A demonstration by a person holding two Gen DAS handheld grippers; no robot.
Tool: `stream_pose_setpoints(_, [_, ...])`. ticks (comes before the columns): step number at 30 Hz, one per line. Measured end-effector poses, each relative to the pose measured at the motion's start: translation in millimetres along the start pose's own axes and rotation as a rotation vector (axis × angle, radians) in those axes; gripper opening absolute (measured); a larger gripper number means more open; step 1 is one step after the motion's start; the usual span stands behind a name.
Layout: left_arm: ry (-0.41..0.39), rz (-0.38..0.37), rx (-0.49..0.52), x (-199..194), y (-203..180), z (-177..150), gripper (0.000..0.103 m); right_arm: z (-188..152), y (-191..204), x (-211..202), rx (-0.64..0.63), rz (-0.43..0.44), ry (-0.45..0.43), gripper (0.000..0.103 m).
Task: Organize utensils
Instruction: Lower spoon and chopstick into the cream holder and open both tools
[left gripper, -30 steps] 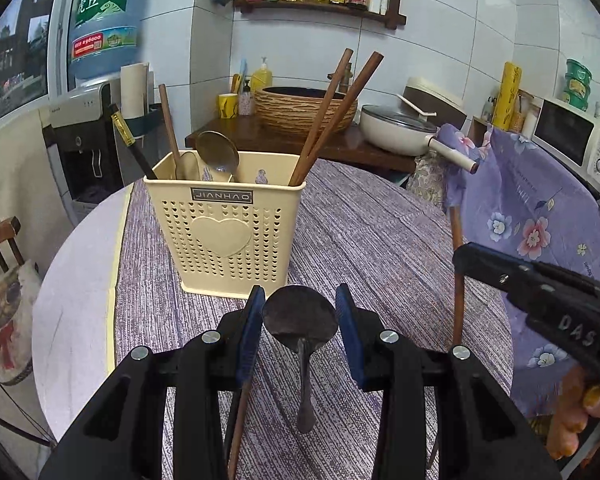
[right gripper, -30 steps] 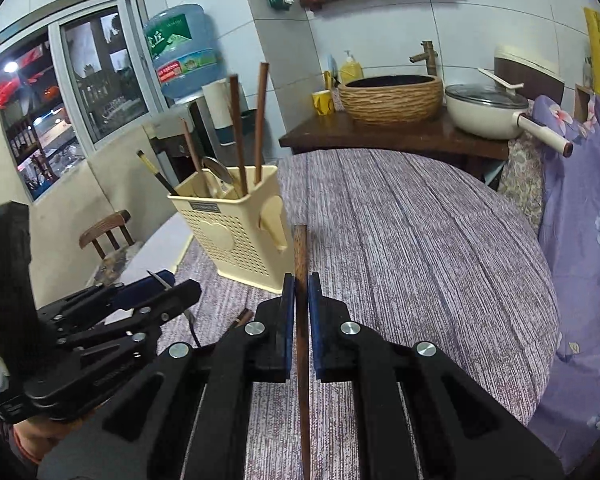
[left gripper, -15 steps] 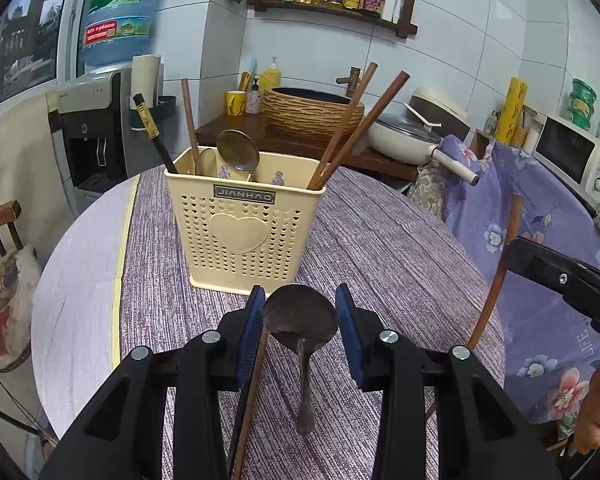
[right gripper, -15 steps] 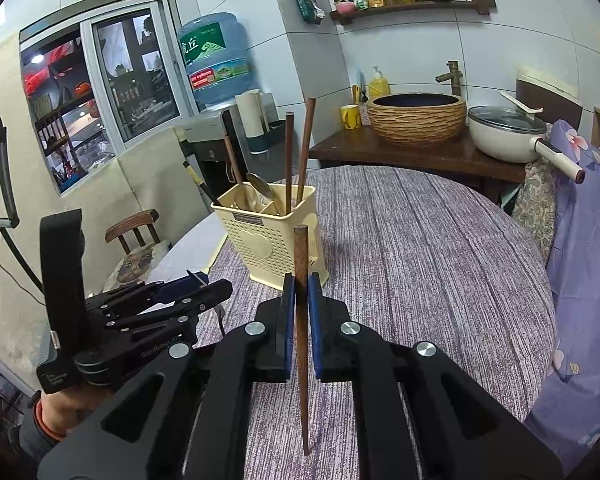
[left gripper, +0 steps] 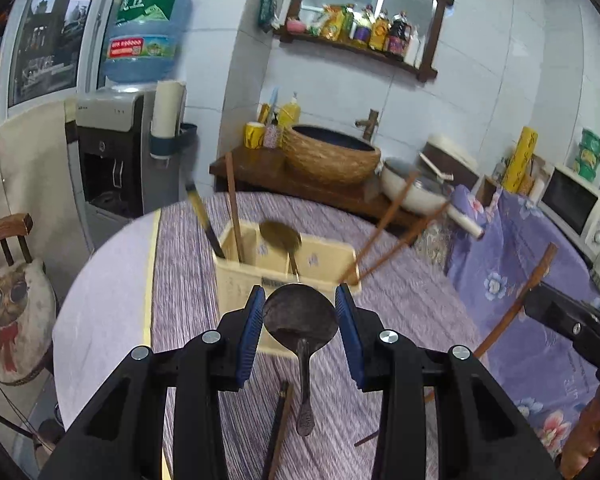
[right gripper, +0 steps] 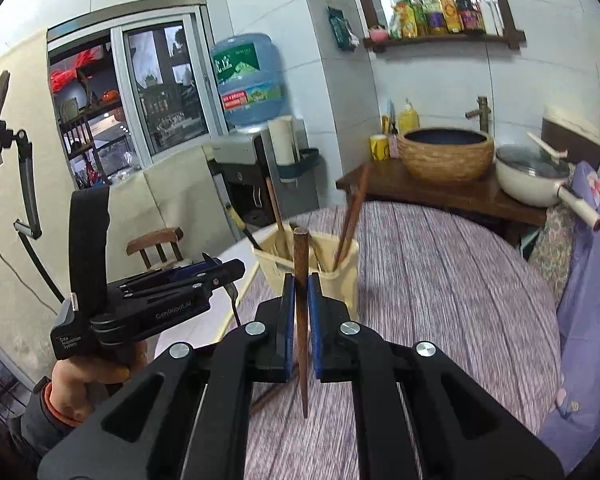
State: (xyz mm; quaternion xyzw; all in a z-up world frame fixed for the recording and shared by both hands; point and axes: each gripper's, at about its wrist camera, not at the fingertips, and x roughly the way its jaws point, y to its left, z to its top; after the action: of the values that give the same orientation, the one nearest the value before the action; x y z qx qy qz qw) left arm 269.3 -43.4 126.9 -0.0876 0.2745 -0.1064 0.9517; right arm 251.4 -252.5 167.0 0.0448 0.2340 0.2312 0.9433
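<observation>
A cream plastic utensil basket [left gripper: 240, 280] stands on the round table and holds chopsticks, a metal spoon [left gripper: 280, 236] and a dark-handled utensil. My left gripper [left gripper: 300, 320] is shut on a dark metal spoon [left gripper: 300, 316], bowl up and handle hanging down, raised just in front of the basket. My right gripper [right gripper: 300, 308] is shut on a brown wooden chopstick [right gripper: 301, 264], held upright near the basket [right gripper: 340, 276]. That chopstick also shows at the right of the left wrist view [left gripper: 516, 304]. Another chopstick [left gripper: 280, 420] lies on the cloth below the left gripper.
The table carries a purple striped cloth [right gripper: 440, 280]. A wooden chair [left gripper: 8, 240] stands at the left. A side counter with a woven basin [left gripper: 332, 156] and a white pan [right gripper: 532, 176] is behind. A floral purple cover [left gripper: 500, 248] lies to the right.
Both grippers have risen with their utensils, so the basket now appears lower and farther down. The right gripper's chopstick now stands more upright, closer to the basket.
</observation>
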Motion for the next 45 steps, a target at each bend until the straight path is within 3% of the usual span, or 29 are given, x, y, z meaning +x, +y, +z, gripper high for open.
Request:
stream_pose_setpoints(9, [-0.150,0.012,-0.045,-1,1,89,0.037,94,30,3,-0.050,-0.051,-0.198,0.008])
stream_pose_setpoints(14, [-0.191,0.076,0.001,19,-4,97,0.037,120,32,31,-0.063,-0.102,-0.231,0.008])
stream_pose_setpoints(24, [-0.151,0.137,0.049,60,0,52,0.037,88,19,90,-0.072,-0.139,-0.151,0.008])
stream_pose_setpoints(36, [-0.056,0.134,0.066,85,5,23,0.037,44,8,118,-0.080,-0.150,-0.076,0.008])
stream_pose_setpoints(40, [-0.059,0.129,0.057,79,8,22,0.037,37,9,120,-0.095,-0.155,-0.070,0.008])
stream_pose_setpoints(43, [-0.088,0.116,0.053,62,7,25,0.042,36,10,114,-0.119,-0.150,-0.091,0.019])
stream_pose_setpoints(45, [-0.122,0.122,0.061,47,5,26,0.053,36,11,105,-0.128,-0.151,-0.116,0.047])
